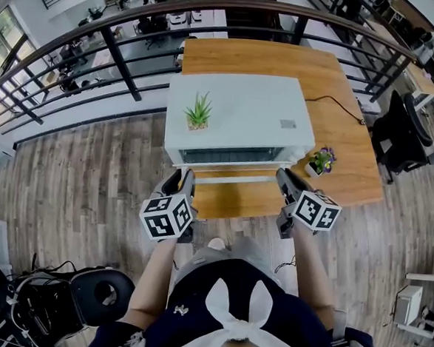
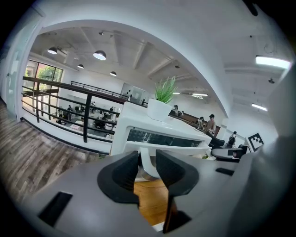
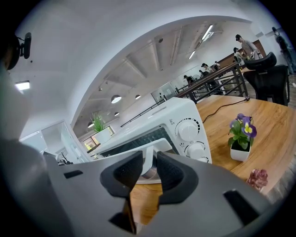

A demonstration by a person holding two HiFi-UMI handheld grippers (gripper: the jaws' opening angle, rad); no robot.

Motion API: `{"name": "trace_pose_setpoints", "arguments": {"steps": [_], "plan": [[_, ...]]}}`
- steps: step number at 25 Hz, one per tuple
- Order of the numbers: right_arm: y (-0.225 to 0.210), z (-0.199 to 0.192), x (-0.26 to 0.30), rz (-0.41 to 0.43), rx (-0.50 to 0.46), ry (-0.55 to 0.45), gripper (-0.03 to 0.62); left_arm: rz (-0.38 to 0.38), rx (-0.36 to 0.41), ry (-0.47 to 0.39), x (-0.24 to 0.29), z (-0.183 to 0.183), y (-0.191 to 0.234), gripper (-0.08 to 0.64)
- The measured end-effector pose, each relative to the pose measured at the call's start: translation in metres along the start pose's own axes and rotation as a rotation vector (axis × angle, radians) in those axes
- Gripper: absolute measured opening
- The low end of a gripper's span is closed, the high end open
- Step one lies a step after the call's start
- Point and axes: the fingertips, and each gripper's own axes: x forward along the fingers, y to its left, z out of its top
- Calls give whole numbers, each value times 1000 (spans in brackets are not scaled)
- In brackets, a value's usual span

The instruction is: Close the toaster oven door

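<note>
Nearest, my left gripper [image 1: 181,180] and right gripper [image 1: 284,181] each clamp an end of the door handle [image 1: 235,179], one per side so the lift stays level. Behind it, the door [image 1: 229,157] hangs tilted open off the toaster oven's [image 1: 239,115] front.

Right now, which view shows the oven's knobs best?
Right gripper view: the knobs face the camera on the oven front. The head view sees only the oven top; the left gripper view shows its window, no knobs.
</note>
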Motion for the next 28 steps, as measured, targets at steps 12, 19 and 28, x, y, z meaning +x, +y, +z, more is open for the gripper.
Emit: {"name": "trace_pose_setpoints", "arguments": {"steps": [12, 19, 28], "plan": [[-1, 11, 10, 0, 4, -27, 104, -14, -11, -8, 10, 10, 2, 119], [-2, 18, 15, -7, 9, -36, 104, -27, -24, -12, 16, 18, 3, 121], [-3, 25, 23, -2, 22, -31, 104, -43, -32, -16, 23, 25, 5, 123]]}}
